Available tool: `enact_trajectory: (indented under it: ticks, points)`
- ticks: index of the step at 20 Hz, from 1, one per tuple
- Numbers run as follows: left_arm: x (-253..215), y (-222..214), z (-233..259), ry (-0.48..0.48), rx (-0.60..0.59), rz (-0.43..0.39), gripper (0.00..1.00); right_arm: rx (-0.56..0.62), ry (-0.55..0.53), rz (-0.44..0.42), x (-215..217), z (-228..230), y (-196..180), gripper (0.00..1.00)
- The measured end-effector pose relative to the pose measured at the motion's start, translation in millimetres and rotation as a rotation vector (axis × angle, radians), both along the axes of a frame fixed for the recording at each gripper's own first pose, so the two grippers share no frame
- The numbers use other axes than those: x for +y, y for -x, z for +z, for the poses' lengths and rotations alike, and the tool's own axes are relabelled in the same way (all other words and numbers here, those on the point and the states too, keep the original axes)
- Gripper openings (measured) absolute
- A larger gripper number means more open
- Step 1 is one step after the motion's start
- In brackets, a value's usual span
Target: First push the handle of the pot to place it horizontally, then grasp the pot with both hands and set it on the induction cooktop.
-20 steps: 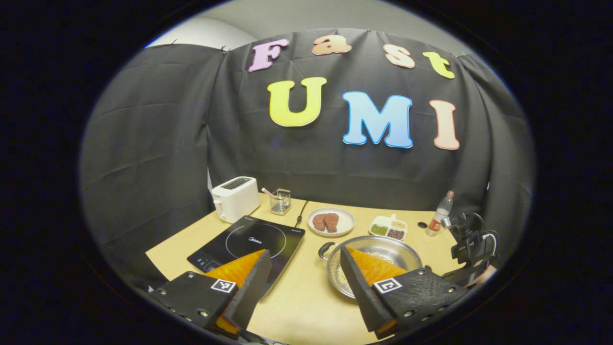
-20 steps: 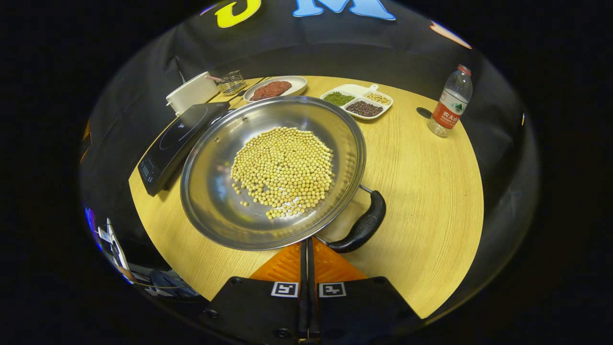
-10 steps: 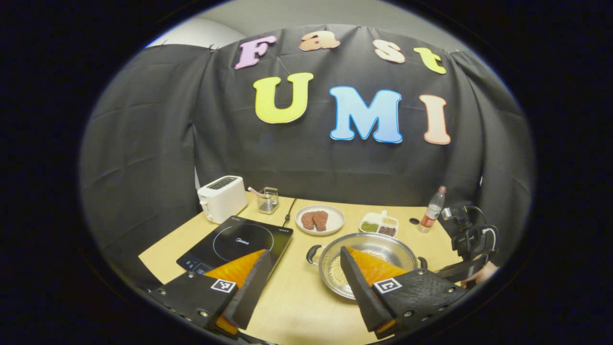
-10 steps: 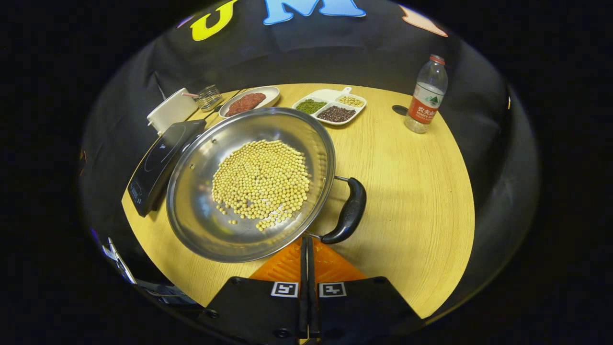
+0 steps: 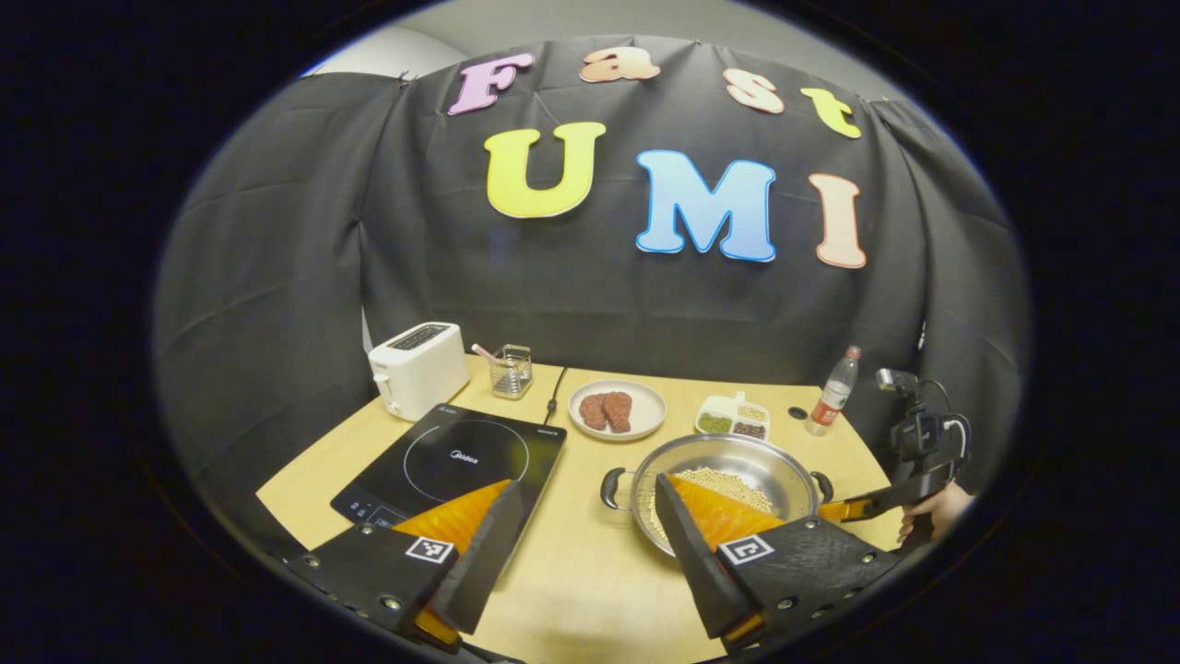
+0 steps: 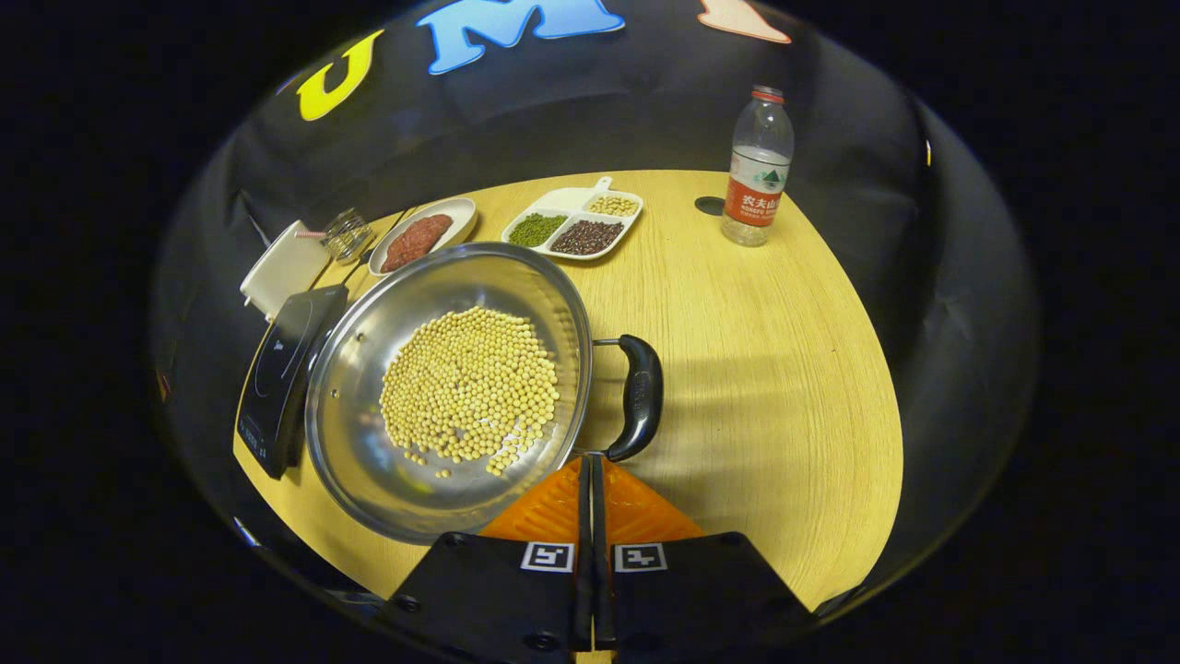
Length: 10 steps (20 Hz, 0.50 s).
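A steel pot holding soybeans sits on the wooden table, right of the black induction cooktop. In the right gripper view its black side handle points to the right. My right gripper is shut with nothing between its fingers, and its tip touches the near end of that handle by the rim. The left gripper view shows the pot with a handle at each side. My left gripper hangs open above the table's front, between cooktop and pot. The right gripper reaches the pot's right handle.
Along the back stand a white toaster, a wire holder, a plate of meat, a divided dish of beans and a water bottle. A hand holds the right gripper. The table's right edge is close.
The shut right gripper has pushed the pot's near handle round, so the pot has turned and its handles now lie left and right. The left gripper has drawn back a little, still open.
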<state>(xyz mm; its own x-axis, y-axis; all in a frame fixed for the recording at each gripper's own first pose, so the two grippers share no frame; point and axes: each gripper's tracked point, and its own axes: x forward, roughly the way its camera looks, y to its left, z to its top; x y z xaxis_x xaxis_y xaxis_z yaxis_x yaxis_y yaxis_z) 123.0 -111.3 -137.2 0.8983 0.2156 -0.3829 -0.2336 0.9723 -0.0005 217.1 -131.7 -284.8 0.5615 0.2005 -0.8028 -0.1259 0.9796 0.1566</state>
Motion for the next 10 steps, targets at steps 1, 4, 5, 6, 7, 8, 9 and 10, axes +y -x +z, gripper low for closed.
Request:
enact_trajectory:
  ticks: [1, 4, 5, 6, 7, 8, 9, 10]
  points:
    - [2.4, -2.6, -2.8, 0.008, 0.004, -0.003, 0.88, -0.012, -0.012, -0.021, -0.6, 3.5, -2.1, 0.02]
    - [7.7, -17.2, -8.2, 0.035, 0.013, -0.025, 0.88, -0.029, -0.054, -0.072, -5.9, 16.8, -5.0, 0.1]
    - [7.2, -22.8, -11.6, 0.05, 0.017, -0.04, 0.88, -0.037, -0.062, -0.082, -10.0, 17.8, -5.5, 0.27]
    - [5.4, -29.2, -14.0, 0.067, 0.023, -0.06, 0.88, -0.043, -0.077, -0.085, -12.3, 21.6, -6.3, 0.41]
    - [2.5, -36.0, -21.2, 0.092, 0.038, -0.084, 0.87, -0.047, -0.099, -0.083, -10.1, 26.5, -4.8, 0.56]
    - [-2.8, -43.3, -28.4, 0.131, 0.068, -0.115, 0.88, -0.051, -0.102, -0.081, -12.1, 31.4, -4.2, 0.7]
    - [-5.2, -49.3, -34.0, 0.155, 0.085, -0.133, 0.88, -0.064, -0.094, -0.084, -15.6, 31.9, -7.1, 0.9]
    - [-5.9, -55.9, -38.3, 0.175, 0.1, -0.149, 0.88, -0.079, -0.086, -0.087, -18.5, 35.7, -10.3, 0.98]
